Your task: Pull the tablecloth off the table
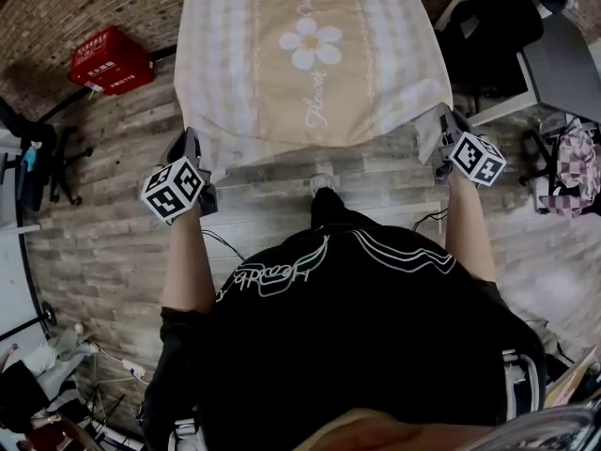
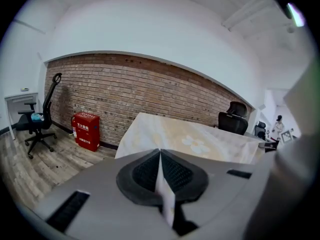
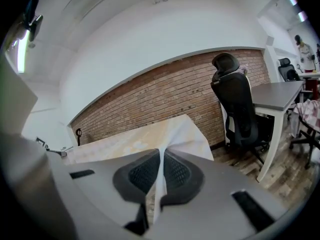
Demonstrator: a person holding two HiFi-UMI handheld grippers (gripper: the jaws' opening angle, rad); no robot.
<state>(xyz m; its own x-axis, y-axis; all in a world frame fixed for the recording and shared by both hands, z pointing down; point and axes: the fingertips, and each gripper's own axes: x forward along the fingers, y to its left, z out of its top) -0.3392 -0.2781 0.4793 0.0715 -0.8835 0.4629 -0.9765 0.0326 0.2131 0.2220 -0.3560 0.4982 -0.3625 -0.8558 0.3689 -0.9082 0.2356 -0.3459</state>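
A beige-and-white checked tablecloth (image 1: 310,54) with a white flower print drapes over the table ahead of me. My left gripper (image 1: 199,172) is shut on its near left corner, and my right gripper (image 1: 443,144) is shut on its near right corner. In the left gripper view a thin fold of cloth (image 2: 164,194) is pinched between the black pads, with the rest of the tablecloth (image 2: 190,139) spread beyond. A like fold (image 3: 160,189) shows in the right gripper view, running out to the tablecloth (image 3: 150,136). The table itself is hidden under the cloth.
A red box (image 1: 111,61) stands on the wooden floor at the left by the brick wall. A black office chair (image 3: 237,109) and a grey desk (image 1: 554,64) are on the right. Another chair (image 2: 40,119) stands far left. The person's body fills the near floor.
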